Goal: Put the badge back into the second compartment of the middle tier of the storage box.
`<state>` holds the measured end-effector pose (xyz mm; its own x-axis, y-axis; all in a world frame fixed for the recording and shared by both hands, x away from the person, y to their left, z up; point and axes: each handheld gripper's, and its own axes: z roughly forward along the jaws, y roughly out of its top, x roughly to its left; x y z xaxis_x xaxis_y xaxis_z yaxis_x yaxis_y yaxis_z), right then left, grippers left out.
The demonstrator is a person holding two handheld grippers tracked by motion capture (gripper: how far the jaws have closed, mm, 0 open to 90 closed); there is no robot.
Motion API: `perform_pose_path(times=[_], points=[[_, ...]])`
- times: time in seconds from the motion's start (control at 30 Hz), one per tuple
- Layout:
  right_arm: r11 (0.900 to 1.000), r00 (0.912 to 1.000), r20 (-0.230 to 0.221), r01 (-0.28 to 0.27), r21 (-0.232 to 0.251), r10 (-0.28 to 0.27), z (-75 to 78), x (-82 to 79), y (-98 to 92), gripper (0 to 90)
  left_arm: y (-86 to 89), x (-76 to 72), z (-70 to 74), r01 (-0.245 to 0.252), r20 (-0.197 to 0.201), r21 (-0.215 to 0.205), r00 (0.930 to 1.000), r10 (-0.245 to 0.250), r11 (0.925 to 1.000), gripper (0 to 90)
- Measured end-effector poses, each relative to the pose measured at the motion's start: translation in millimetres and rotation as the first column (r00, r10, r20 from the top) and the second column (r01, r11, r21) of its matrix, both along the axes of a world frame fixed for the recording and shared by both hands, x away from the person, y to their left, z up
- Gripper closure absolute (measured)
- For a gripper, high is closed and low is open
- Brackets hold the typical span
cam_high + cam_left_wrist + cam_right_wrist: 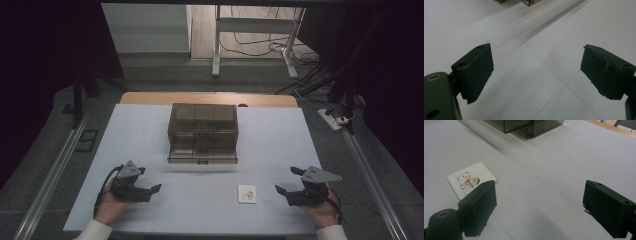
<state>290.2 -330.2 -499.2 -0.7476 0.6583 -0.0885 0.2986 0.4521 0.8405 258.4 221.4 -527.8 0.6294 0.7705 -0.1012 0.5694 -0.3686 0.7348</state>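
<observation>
Nothing has been picked up yet, so you are at the very start. Your left gripper (pixel 150 190) rests low over the near left of the white table cover (pixel 150 135), its jaws standing wide apart with only bare cover between them, as the left gripper view (pixel 536 72) confirms. Your right gripper (pixel 282 192) sits at the near right, jaws likewise spread wide and holding nothing; in the right gripper view (pixel 539 205) the gap between them is bare cover too.

The small picture card (pixel 247 193) lies flat on the cover, near the front edge, between your two grippers and closer to the right one. From the right gripper view the card (pixel 471 180) is just beyond the left-hand jaw, apart from it. The smoky plastic drawer box (pixel 202 132) stands at the middle of the table, well behind the card, with its bottom drawer (pixel 202 155) looking pulled out a little toward you.

What is left, as I judge it: bring the right gripper over the card, close on an edge, lift it, and carry it to the drawer box, most likely into that open drawer.
</observation>
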Motion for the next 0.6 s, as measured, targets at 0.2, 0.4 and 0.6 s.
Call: perform_pose_path(times=[0.2, 0.4, 0.6], points=[[1.0, 1.0, -0.001, 0.006, -0.003, -0.006, -0.6, 0.4, 0.4, 11.9, -0.1, 0.2, -0.2, 0.002, 0.0, 0.0, 1.0, -0.002, 1.0, 11.4], [1.0, 1.0, -0.008, -0.001, -0.019, 0.0, -1.5, 0.9, 2.6, 13.0, 0.4, 0.1, -0.2, 0.002, -0.001, 0.0, 1.0, -0.002, 1.0, 11.4], [1.0, 1.0, -0.003, -0.007, -0.011, 0.007, -0.9, 1.1, 4.2, 13.2, 0.4, 0.3, -0.3, 0.004, -0.003, 0.0, 1.0, -0.004, 1.0, 11.4]])
